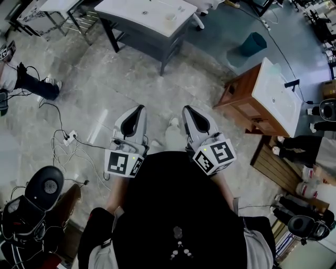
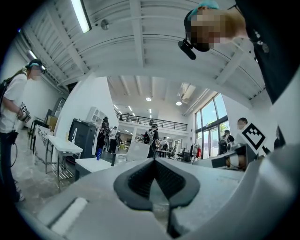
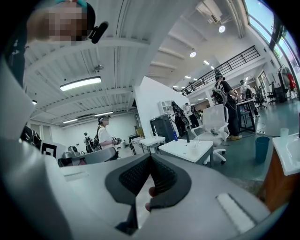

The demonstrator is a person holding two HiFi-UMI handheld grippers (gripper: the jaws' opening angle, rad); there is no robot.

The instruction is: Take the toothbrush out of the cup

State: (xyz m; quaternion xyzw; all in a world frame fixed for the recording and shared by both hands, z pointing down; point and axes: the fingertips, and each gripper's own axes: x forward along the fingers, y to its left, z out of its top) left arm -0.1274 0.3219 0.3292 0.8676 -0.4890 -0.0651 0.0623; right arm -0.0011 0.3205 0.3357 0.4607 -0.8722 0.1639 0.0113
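I see no toothbrush in any view. A small pale cup (image 1: pixel 169 17) stands on the white table (image 1: pixel 142 13) far ahead, and the same cup (image 3: pixel 193 146) shows small in the right gripper view. My left gripper (image 1: pixel 138 108) and right gripper (image 1: pixel 187 109) are held side by side close to the person's body, above the floor and pointing forward. The left gripper's (image 2: pixel 153 160) dark ribbed pads meet at the tip with nothing between them. The right gripper (image 3: pixel 151 157) is also shut and holds nothing.
A wooden washstand with a white sink top (image 1: pixel 273 94) stands to the right, a teal bin (image 1: pixel 253 43) beyond it. Cables and a power strip (image 1: pixel 68 137) lie on the floor at left. Another person's legs (image 1: pixel 31 84) stand far left. A white office chair (image 3: pixel 215 119) is behind the table.
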